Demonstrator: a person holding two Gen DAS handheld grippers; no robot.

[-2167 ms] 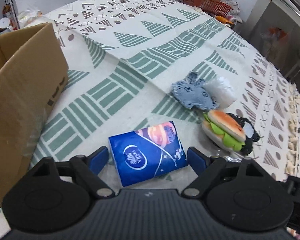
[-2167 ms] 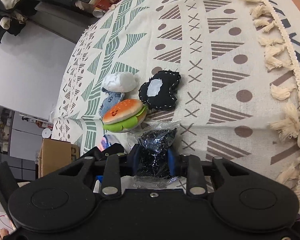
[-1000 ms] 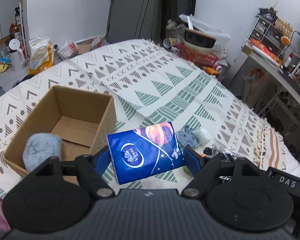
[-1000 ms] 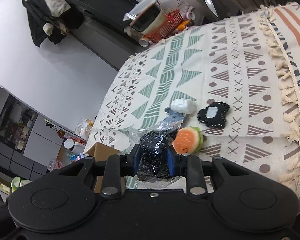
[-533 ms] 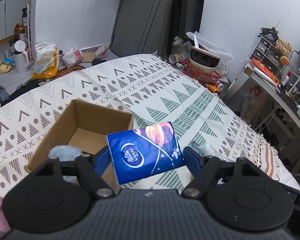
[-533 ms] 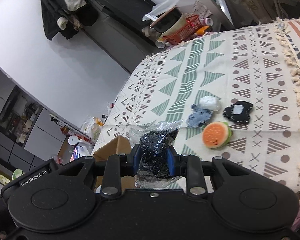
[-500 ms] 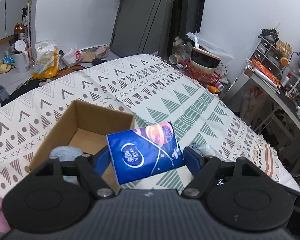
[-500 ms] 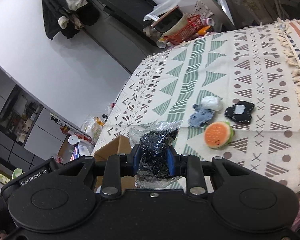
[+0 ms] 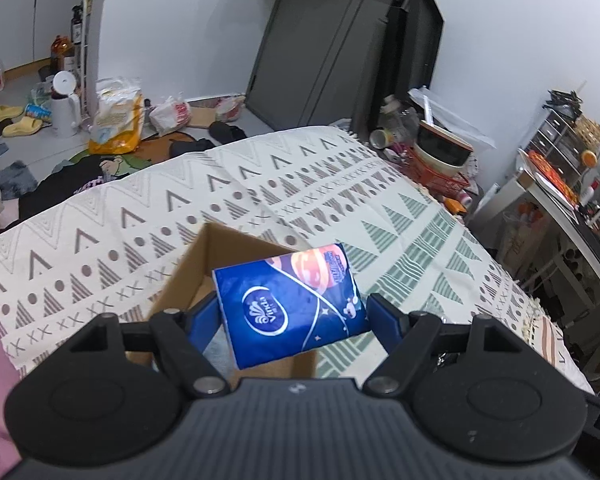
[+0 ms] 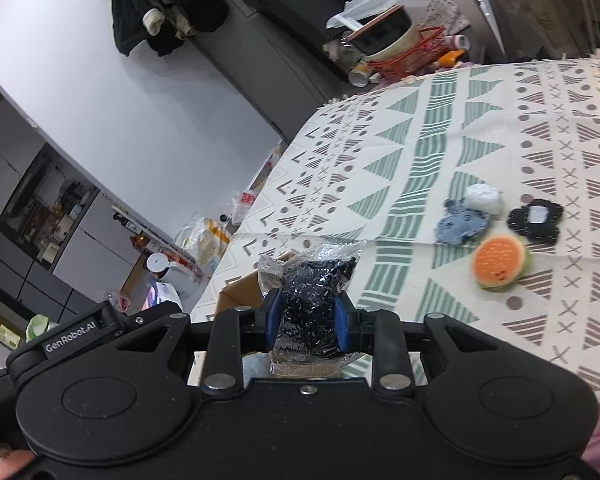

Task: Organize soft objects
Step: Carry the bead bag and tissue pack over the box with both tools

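Observation:
My left gripper [image 9: 290, 314] is shut on a blue tissue pack [image 9: 290, 304] and holds it in the air over the open cardboard box [image 9: 196, 264]. A grey-blue soft thing [image 9: 216, 344] lies in the box, mostly hidden by the pack and fingers. My right gripper [image 10: 306, 316] is shut on a clear plastic bag of black bits [image 10: 310, 300], above the box's corner [image 10: 240, 290]. Further right on the patterned cloth [image 10: 420, 160] lie a burger plush [image 10: 500, 262], a blue-grey plush [image 10: 460, 224], a white puff [image 10: 482, 198] and a black felt piece [image 10: 534, 220].
The box stands on a bed covered by the patterned cloth [image 9: 140, 224]. A red basket with a bowl [image 9: 440, 156] sits past the far edge. Bags, a kettle and slippers litter the floor [image 9: 60, 120] on the left. Shelves [image 9: 560, 152] stand at right.
Both grippers have travelled with their loads toward the box. In the left wrist view the box slid under the tissue pack; in the right wrist view the plush toys shifted further right.

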